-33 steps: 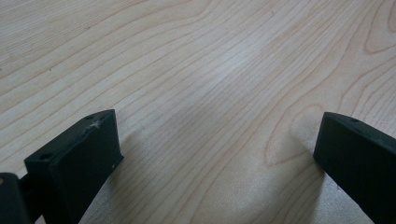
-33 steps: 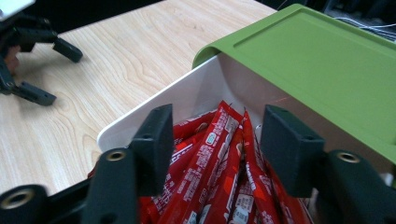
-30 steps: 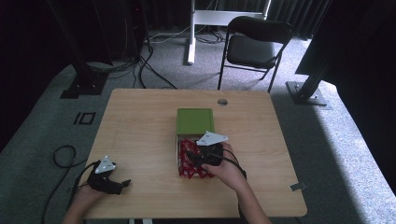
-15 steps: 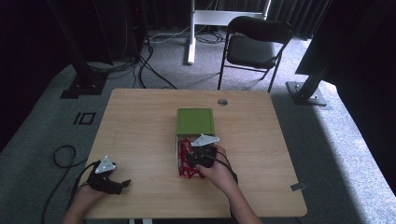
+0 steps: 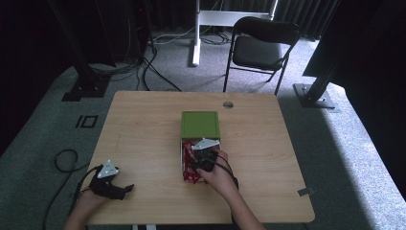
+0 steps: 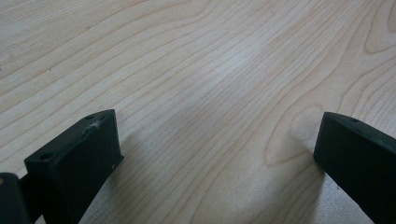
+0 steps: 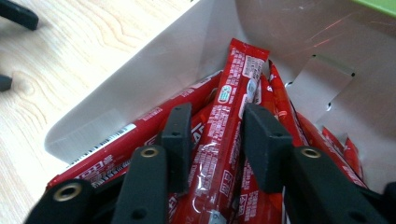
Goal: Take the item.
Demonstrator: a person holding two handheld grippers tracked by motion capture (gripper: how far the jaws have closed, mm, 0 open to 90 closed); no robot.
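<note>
The table carries an open box with a green lid at its centre, filled with red stick packets. One red stick packet, glossy with white print, lies between the fingers of the right gripper, which have just been closing and now pinch it. The right hand reaches into the box. The left gripper rests near the table's front left corner, fingers spread over bare wood.
</note>
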